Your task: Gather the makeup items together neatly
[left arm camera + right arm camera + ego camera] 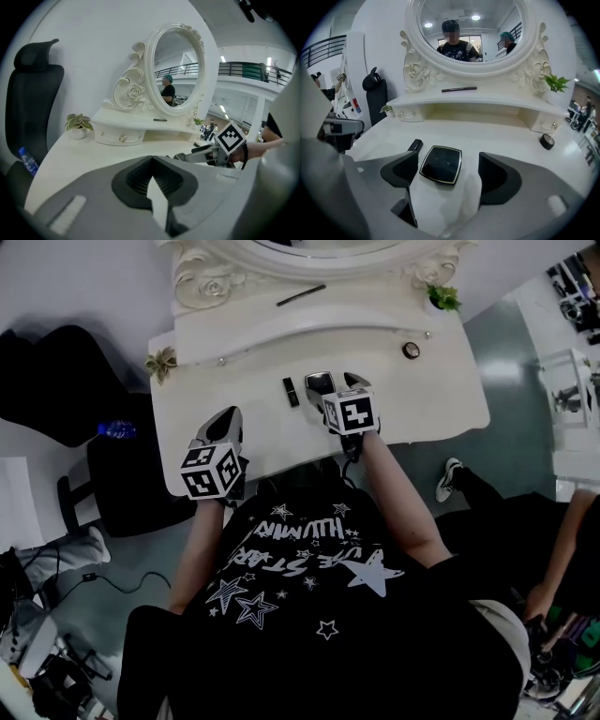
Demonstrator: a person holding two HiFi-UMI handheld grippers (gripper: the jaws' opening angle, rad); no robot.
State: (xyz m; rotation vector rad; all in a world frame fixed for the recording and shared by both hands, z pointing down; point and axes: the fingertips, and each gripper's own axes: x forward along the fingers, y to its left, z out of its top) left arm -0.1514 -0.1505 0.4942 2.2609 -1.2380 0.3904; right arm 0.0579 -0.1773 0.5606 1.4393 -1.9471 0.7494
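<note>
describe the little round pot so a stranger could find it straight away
Start at the white dressing table and go to its right end, in front of the green plant. The pot sits alone there, small, round and dark, unlike the square compact and the lipstick near the middle.

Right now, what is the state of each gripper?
Left gripper: closed, empty.
Right gripper: open; the black compact lies on the table between its jaws, not gripped.

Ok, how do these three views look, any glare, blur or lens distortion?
Head view: white table bright, floor around it darker. Left gripper view: heavy fisheye, black corners, foreground soft. Right gripper view: same fisheye, ceiling lights glare in the mirror, compact sharp.
</note>
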